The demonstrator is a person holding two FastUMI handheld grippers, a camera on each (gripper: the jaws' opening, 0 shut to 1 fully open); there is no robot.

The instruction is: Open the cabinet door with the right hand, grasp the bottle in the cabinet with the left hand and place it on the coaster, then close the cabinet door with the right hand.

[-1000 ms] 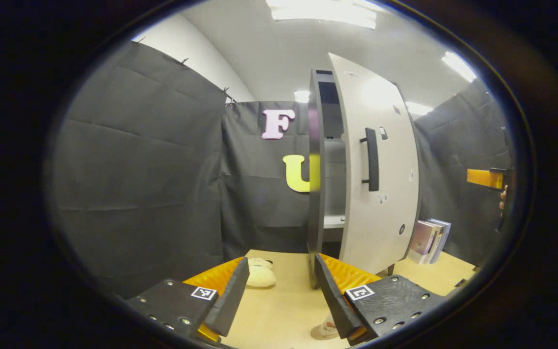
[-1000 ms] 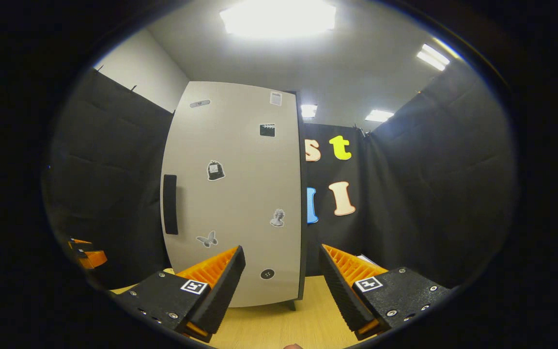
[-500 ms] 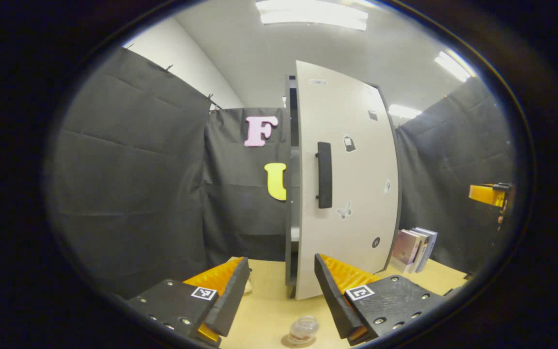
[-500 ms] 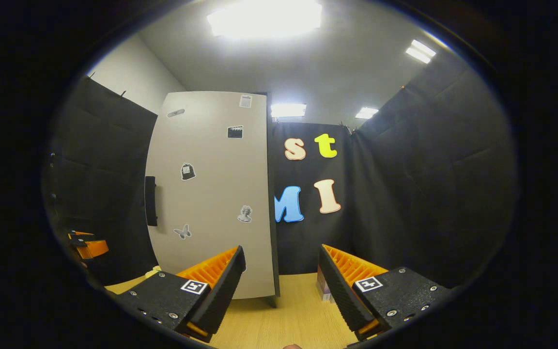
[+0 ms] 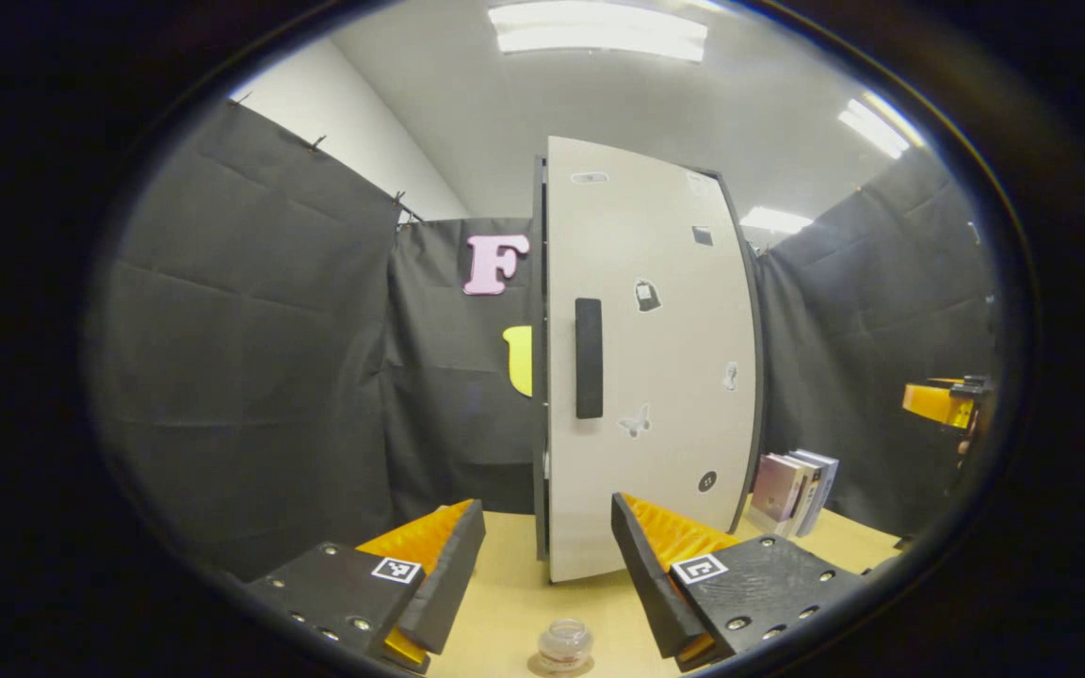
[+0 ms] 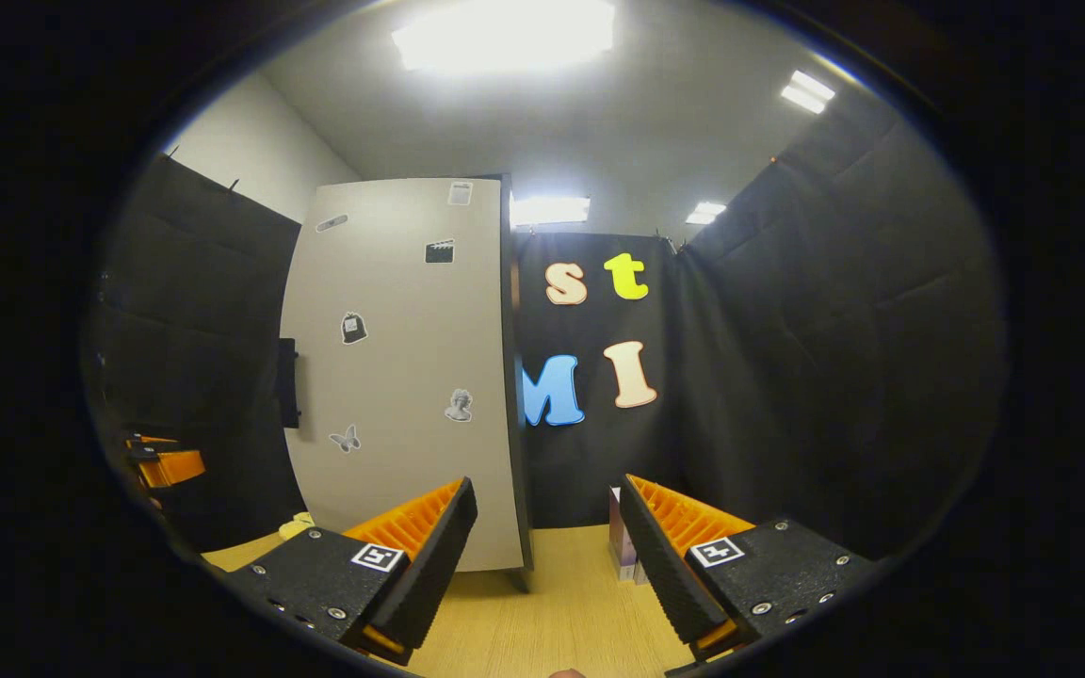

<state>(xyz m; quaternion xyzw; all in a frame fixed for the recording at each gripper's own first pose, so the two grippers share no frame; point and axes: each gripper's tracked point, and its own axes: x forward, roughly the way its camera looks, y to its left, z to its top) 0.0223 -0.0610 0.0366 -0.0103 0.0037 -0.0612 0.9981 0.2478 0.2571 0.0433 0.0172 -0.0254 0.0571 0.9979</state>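
Cabinet door (image 5: 646, 358): nearly shut.
Bottle (image 5: 565, 644): on coaster, worktop (image 5: 505, 603).
Left tongs (image 5: 547, 574): open, empty.
Right tongs (image 6: 547, 556): open, empty.

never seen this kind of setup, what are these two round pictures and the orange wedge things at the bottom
Each round picture comes from a camera riding on a hand-held gripper that a person carries. The orange and black wedges are that gripper's own two fingers: the left hand-held gripper and the right hand-held gripper, both open and holding nothing. Ahead stands a cabinet with its white door shut. On the wooden table sit a small bottle on a coaster and some books.
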